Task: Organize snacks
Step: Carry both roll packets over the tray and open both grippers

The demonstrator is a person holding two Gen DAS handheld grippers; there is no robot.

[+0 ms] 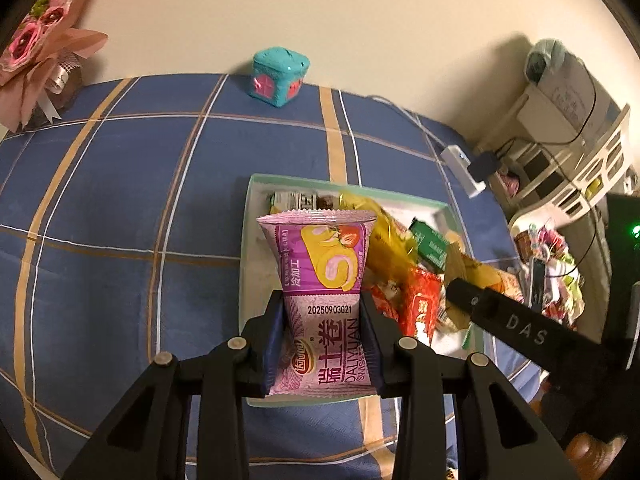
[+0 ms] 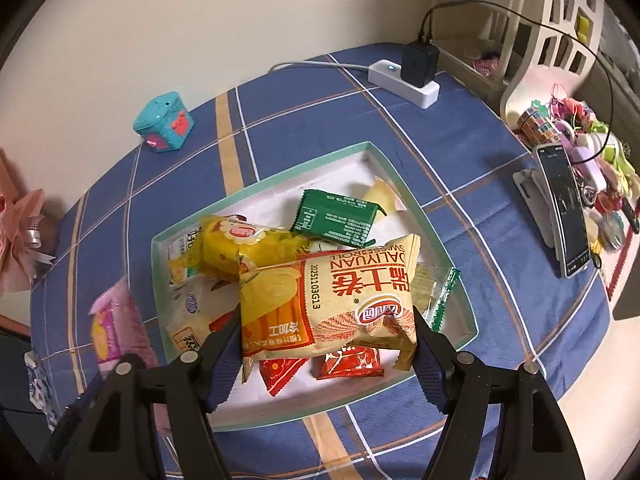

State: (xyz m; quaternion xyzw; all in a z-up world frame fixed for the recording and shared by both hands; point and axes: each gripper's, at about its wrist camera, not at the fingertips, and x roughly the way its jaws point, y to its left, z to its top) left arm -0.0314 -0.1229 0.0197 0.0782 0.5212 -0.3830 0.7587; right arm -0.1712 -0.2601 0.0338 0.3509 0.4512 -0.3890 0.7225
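Left gripper (image 1: 322, 344) tilted down, clamping pink snack pack (image 1: 320, 280); right gripper (image 2: 328, 354) grasping orange pack (image 2: 332, 292).

Swiss roll packs (image 2: 328, 300): two; trays (image 2: 400, 176): one; phones (image 2: 564, 208): one.

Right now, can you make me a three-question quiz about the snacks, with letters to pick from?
1. Where is the teal toy box?
A) inside the tray
B) on the blue cloth by the wall
C) on the phone

2. What colour is the snack pack in the left gripper?
A) pink-purple
B) green
C) black

3. What is the right gripper doing?
A) hanging empty
B) holding a tan swiss roll pack
C) holding a cable

Answers: 1 B, it sits on the cloth beside the wall. 2 A, the pink swiss roll pack sits between its fingers. 3 B, the fingers squeeze both ends.
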